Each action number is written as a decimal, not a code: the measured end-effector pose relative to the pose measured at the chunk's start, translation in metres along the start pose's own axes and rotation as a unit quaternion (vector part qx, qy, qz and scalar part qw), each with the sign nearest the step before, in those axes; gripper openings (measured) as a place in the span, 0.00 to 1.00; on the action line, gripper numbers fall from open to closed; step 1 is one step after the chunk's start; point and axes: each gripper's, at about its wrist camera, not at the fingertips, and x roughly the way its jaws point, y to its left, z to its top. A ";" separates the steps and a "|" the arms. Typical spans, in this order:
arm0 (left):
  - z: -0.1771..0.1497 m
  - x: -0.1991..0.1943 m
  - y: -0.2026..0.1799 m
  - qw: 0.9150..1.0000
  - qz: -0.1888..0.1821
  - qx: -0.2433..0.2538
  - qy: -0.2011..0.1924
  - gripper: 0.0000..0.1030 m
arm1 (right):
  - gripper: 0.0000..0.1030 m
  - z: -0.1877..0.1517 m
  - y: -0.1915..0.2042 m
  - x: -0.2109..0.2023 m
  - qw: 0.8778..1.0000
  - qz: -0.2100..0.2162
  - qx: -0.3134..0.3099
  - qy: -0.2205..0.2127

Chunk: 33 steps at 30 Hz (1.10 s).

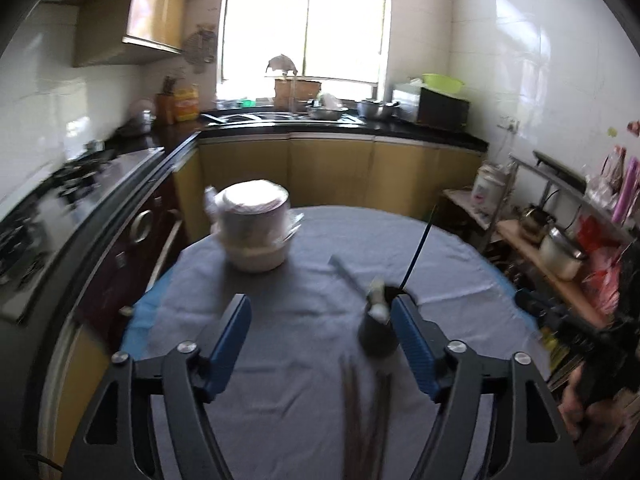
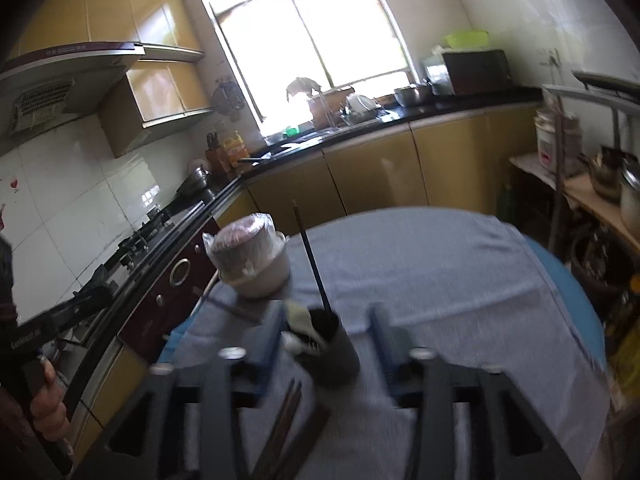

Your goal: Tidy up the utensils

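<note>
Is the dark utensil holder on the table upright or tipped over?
Upright: the dark utensil holder stands on its base on the grey tablecloth, mouth up, with one black chopstick leaning out.

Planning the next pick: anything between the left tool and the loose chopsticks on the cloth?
Nothing visible. The chopsticks lie on the cloth right under the open left tool; the dark holder cup stands just beyond them, beside the right finger.
</note>
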 end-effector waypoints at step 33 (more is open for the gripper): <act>-0.202 0.045 0.008 0.985 0.054 -0.003 0.166 0.75 | 0.52 -0.162 -0.006 0.022 0.987 0.033 0.033 0.152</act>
